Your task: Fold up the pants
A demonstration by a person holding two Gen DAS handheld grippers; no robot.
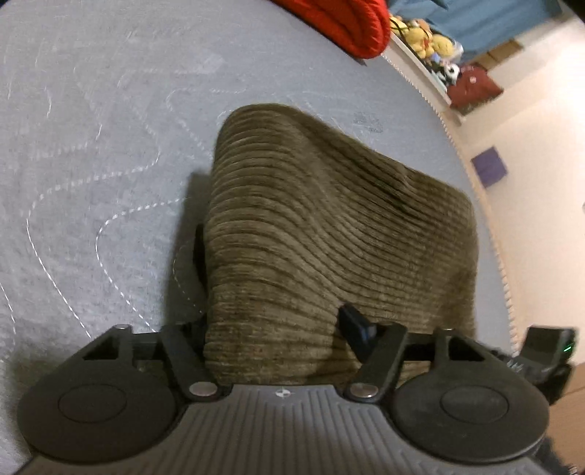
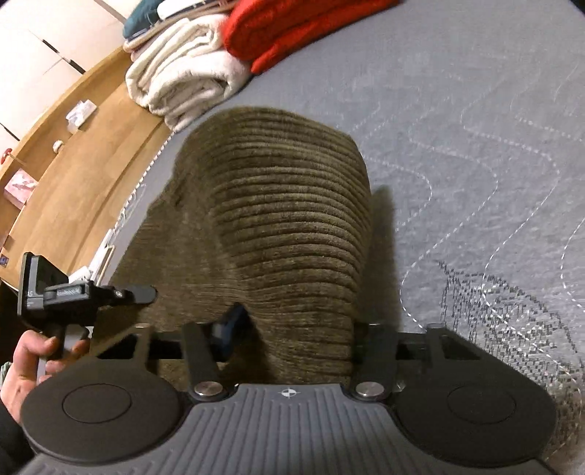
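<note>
Olive-brown corduroy pants (image 1: 321,219) lie bunched on a grey quilted mattress (image 1: 91,146). My left gripper (image 1: 278,314) is shut on a thick fold of the pants near edge; its right finger (image 1: 356,329) shows and the cloth hides most of its left finger. In the right wrist view the pants (image 2: 292,219) drape away from my right gripper (image 2: 296,329), which is shut on another part of the same edge. Its left finger (image 2: 228,325) shows; the right finger is behind the cloth. The cloth is lifted off the mattress (image 2: 475,146) at both grips.
A red folded blanket (image 1: 351,25) and a cream folded blanket (image 2: 182,80) lie at the far end of the mattress. Plush toys (image 1: 427,40) sit on a shelf beyond the edge. The wooden floor (image 2: 91,146) lies left of the bed. The left gripper body and hand (image 2: 55,292) show.
</note>
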